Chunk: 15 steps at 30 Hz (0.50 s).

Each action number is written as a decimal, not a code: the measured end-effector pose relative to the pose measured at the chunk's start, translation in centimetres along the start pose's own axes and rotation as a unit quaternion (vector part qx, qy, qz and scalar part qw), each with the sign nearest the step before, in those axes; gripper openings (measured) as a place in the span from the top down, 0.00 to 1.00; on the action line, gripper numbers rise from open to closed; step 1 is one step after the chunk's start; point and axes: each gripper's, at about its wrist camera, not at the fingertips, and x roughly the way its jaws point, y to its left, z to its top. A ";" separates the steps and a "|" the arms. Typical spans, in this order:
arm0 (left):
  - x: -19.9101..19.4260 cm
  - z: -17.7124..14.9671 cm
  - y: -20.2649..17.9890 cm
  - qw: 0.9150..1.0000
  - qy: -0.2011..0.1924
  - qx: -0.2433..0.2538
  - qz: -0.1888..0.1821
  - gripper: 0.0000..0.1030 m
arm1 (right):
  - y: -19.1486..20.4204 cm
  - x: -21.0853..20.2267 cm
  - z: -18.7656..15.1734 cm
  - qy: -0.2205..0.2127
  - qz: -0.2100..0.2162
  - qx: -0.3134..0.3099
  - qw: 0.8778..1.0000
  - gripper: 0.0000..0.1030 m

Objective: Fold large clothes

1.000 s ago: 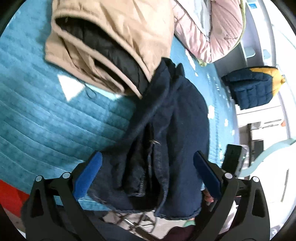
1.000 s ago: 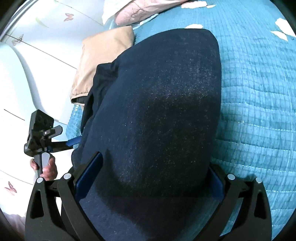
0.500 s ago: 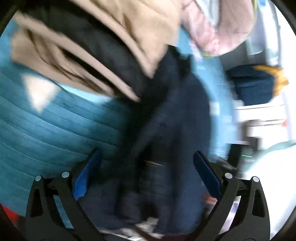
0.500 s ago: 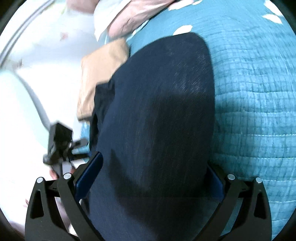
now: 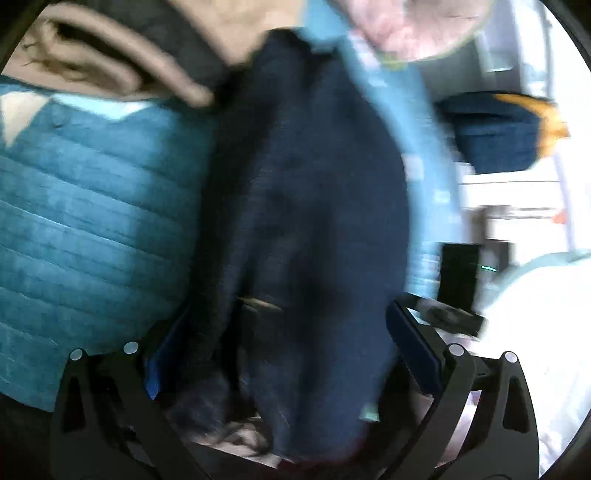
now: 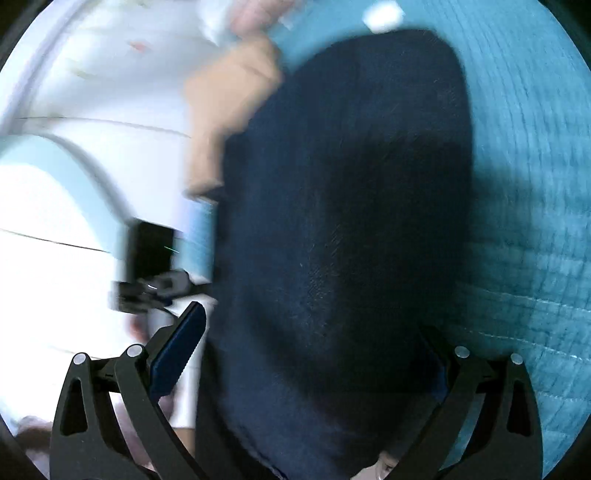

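Note:
Folded dark navy jeans (image 5: pixel 314 229) lie lengthwise between the wide-apart fingers of my left gripper (image 5: pixel 291 347), over a teal quilted bed cover (image 5: pixel 85 221). The same jeans (image 6: pixel 343 221) fill the right wrist view and drape between the spread fingers of my right gripper (image 6: pixel 310 350). Both grippers stand open, with the cloth resting across them rather than pinched. The left gripper's body (image 6: pixel 147 266) shows at the left of the right wrist view. Both views are blurred by motion.
A folded tan jacket with black lining (image 5: pixel 122 48) lies at the top left, also seen in the right view (image 6: pixel 229 110). A pink quilt (image 5: pixel 413 26) lies beyond. A navy and yellow puffer jacket (image 5: pixel 495 133) sits at the right. A white wall (image 6: pixel 74 110) is at the left.
Both grippers have swept forward over the bed with the jeans across them. The tan jacket has come closer to the top edge, and the views have turned blurred.

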 end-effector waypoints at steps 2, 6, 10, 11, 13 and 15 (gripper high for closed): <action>0.2 0.3 -0.4 1.000 -0.009 -0.003 0.018 0.05 | 1.1 0.3 -0.4 0.002 -0.032 -0.028 0.999 0.06; 1.0 0.4 -1.5 0.998 -0.019 -0.002 0.059 0.05 | 1.2 0.0 -1.3 -0.052 -0.036 -0.035 0.997 0.06; 1.2 0.3 -2.4 0.996 -0.029 0.010 0.082 0.06 | 2.5 0.2 -1.5 -0.089 -0.098 -0.021 0.991 0.09; 0.9 -0.1 -2.6 0.995 -0.045 0.012 0.085 0.07 | 2.8 0.1 -1.5 -0.094 -0.114 -0.017 0.989 0.16; 0.7 -1.3 -3.7 0.992 -0.067 0.043 0.101 0.14 | 3.5 -0.3 -2.1 -0.101 -0.130 -0.022 0.986 0.26; 0.5 -2.7 -5.1 0.986 -0.077 0.081 0.121 0.24 | 4.1 -0.9 -2.3 -0.098 -0.137 -0.049 0.984 0.33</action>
